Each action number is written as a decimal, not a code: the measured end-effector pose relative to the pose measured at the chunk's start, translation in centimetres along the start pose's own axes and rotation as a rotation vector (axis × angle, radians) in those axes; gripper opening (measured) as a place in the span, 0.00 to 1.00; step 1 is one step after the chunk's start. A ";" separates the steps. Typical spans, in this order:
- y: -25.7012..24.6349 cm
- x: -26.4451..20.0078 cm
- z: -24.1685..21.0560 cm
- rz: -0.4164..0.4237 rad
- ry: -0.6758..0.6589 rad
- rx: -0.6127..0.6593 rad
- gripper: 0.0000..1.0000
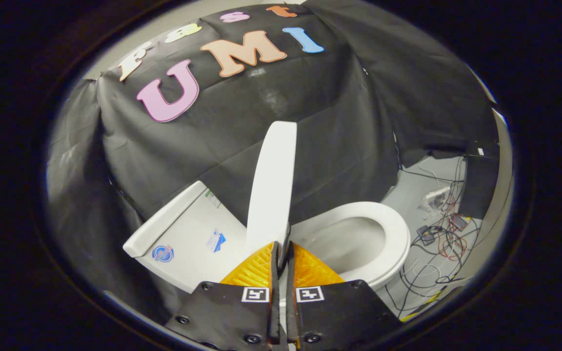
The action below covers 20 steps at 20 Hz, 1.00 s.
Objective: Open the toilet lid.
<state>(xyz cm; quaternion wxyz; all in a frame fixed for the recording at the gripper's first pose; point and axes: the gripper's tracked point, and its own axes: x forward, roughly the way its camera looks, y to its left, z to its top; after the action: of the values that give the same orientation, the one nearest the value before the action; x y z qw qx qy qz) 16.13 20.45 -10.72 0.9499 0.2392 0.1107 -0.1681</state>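
A white toilet lid (273, 183) stands raised on edge, nearly upright, its near rim pinched between the fingers of the gripper (282, 248), which are closed together on it with only a thin gap left between them. The lid rises from just ahead of the fingertips toward the dark cloth wall (339, 126) beyond. To the right of the lid, the toilet seat (393, 234) lies flat around the open bowl (339, 241), its pale interior in plain sight. To the left of the lid sits the white cistern (183, 239), tilted in this wide-angle view and carrying a few small stickers on its face. On the grey floor (427, 185) at the far right, past the seat, a tangle of cables (444, 234) and small electronic parts lies loose beside a dark box (480, 183)
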 end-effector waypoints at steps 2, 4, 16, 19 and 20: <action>0.5 0.0 0.1 -0.012 -0.006 -0.071 0.06; 1.7 -0.1 0.5 -0.001 -0.015 -0.077 0.06; 6.9 0.0 1.0 -0.003 -0.026 -0.254 0.06; 8.4 0.1 1.0 -0.010 -0.028 -0.372 0.06; 9.1 0.1 1.1 -0.003 -0.027 -0.389 0.06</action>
<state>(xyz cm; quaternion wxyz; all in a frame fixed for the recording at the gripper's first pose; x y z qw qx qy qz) 19.73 27.41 -6.06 0.9794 0.0488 0.1284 -0.1480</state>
